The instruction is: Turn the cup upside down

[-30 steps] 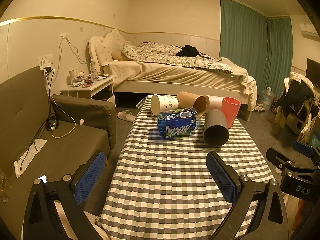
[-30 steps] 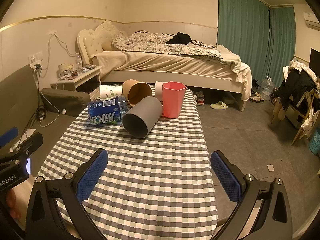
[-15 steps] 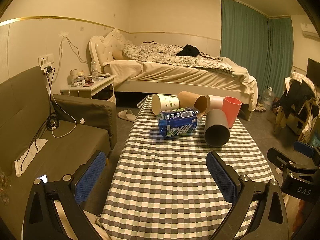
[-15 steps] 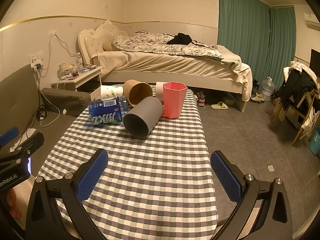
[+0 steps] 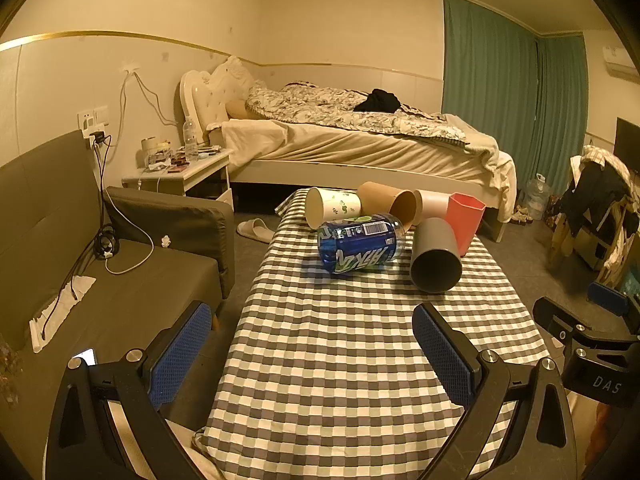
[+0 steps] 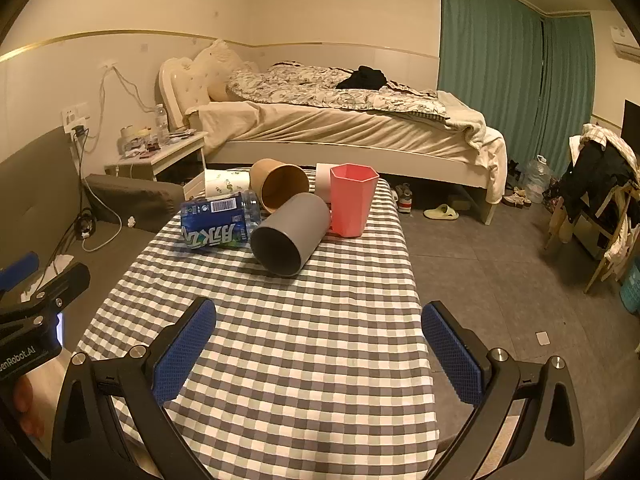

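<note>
Several cups sit at the far end of the checked table. A grey cup lies on its side, mouth toward me. A pink cup stands upright behind it. A brown paper cup, a white printed cup and a pale cup lie on their sides. My left gripper and right gripper are open and empty over the near end, well short of the cups.
A blue-labelled bottle lies on its side in front of the paper cups. A grey sofa runs along the table's left. A bed stands behind. Bare floor lies right of the table.
Both views have shifted very slightly; the cups and bottle have not moved and both grippers stay open.
</note>
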`<state>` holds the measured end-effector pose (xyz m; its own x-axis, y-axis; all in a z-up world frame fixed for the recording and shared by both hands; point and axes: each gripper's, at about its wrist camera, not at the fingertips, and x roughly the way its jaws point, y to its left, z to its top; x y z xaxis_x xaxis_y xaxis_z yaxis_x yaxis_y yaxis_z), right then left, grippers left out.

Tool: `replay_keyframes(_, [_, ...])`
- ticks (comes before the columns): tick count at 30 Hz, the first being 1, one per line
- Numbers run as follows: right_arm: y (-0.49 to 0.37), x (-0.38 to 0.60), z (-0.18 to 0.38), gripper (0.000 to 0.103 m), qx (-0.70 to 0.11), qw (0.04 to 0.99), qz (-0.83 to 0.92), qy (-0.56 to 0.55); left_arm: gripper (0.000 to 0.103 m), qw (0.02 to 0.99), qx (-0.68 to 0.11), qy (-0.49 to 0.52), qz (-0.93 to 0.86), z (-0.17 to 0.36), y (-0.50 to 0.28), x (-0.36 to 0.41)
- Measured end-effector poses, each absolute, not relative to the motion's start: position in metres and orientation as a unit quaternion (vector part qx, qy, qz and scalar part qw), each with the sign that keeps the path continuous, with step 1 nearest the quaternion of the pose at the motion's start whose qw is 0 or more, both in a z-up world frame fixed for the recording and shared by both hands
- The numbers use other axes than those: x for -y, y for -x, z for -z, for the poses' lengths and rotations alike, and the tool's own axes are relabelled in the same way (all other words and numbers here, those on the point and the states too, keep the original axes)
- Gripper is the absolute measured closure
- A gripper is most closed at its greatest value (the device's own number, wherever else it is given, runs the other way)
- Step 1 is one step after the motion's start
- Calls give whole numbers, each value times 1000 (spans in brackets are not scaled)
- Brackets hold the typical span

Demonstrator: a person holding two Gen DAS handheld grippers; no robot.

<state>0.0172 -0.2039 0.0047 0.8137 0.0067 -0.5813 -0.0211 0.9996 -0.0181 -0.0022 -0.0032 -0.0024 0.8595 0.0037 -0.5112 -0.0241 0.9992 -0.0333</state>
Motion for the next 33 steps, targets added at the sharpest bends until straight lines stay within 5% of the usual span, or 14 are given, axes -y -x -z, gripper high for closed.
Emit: replay_keyframes(33, [-24,214,-4,0,-302,953,-28,10,0,959,-282,17,-11,8,-14,8])
